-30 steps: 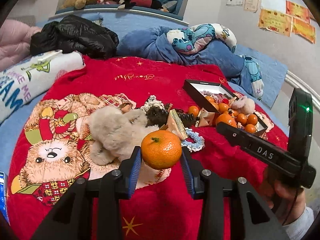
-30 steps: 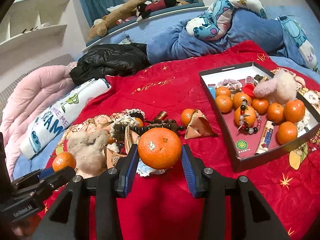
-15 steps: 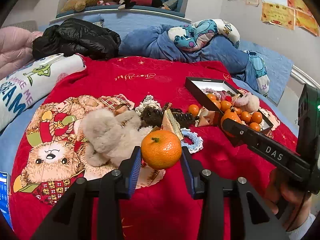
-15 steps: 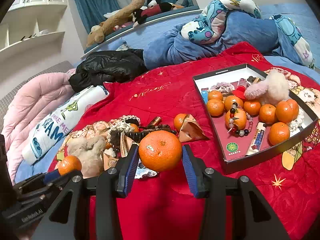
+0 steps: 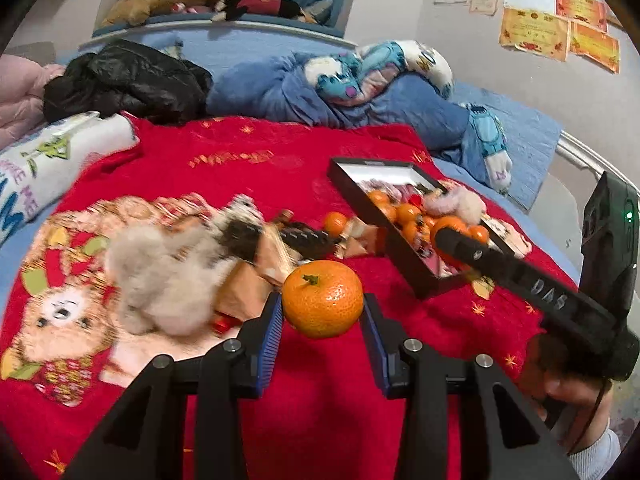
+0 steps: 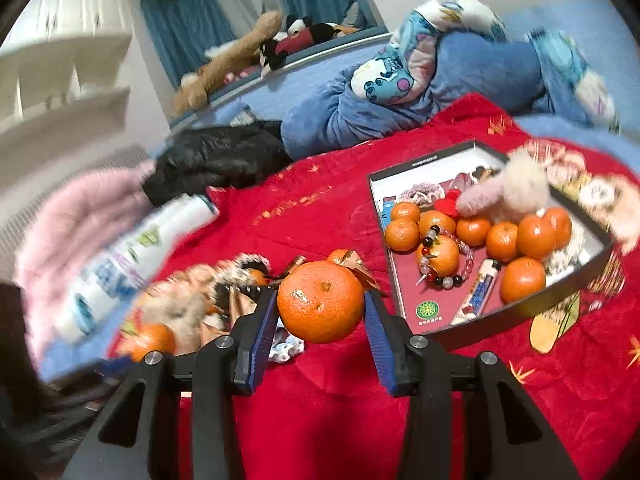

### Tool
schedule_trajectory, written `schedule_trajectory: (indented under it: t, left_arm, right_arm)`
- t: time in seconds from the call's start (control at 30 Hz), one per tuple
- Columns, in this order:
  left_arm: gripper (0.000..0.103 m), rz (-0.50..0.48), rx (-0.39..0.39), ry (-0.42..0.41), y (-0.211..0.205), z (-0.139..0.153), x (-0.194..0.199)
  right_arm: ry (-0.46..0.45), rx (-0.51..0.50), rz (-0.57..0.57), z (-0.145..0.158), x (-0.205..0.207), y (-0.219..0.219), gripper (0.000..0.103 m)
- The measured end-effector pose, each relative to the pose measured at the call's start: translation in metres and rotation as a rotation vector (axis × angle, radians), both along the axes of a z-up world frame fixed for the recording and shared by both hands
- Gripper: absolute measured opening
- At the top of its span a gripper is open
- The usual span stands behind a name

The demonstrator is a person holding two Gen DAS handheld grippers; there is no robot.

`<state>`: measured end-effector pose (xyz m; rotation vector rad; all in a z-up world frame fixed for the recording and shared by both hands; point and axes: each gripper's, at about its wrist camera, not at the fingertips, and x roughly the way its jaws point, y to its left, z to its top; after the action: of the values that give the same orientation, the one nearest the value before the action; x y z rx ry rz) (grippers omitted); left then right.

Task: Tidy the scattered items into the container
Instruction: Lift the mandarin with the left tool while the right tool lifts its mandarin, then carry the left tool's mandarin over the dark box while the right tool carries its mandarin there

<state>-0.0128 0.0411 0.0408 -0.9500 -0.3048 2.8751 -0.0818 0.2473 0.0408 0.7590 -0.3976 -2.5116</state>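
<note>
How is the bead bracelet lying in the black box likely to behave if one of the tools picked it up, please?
The bead bracelet would probably hang limp, since it drapes over a tangerine like loose strung beads. Its glossy round beads look slippery. Lifting it may nudge that tangerine, which could roll.

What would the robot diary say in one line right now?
left claw: holding left tangerine | right claw: holding right tangerine | black box: part filled | next: probably drop both in box

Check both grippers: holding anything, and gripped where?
Left gripper holds a tangerine by its sides, stem up. Right gripper holds another tangerine, also by its sides.
</note>
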Motion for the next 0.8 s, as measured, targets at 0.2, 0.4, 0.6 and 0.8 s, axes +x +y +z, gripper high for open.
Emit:
schedule_trajectory:
  t: [0.2, 0.4, 0.6, 0.8]
  left_arm:
    - [0.040, -0.098, -0.005, 0.006, 0.041, -0.003, -0.004]
    - [0.040, -0.197, 0.026, 0.012, 0.071, -0.002, -0.002]
    - [0.040, -0.252, 0.040, 0.020, 0.093, 0.001, -0.004]
    - [0.040, -0.269, 0.079, 0.014, 0.112, -0.007, -0.024]
  right_arm:
    - [0.007, 0.031, -0.084, 0.001, 0.008, 0.046, 0.043]
    - [0.023, 0.089, -0.193, 0.002, 0.013, 0.087, 0.043]
    - [0.008, 0.078, -0.253, -0.001, 0.010, 0.118, 0.043]
    - [0.005, 0.057, -0.255, -0.001, 0.008, 0.122, 0.043]
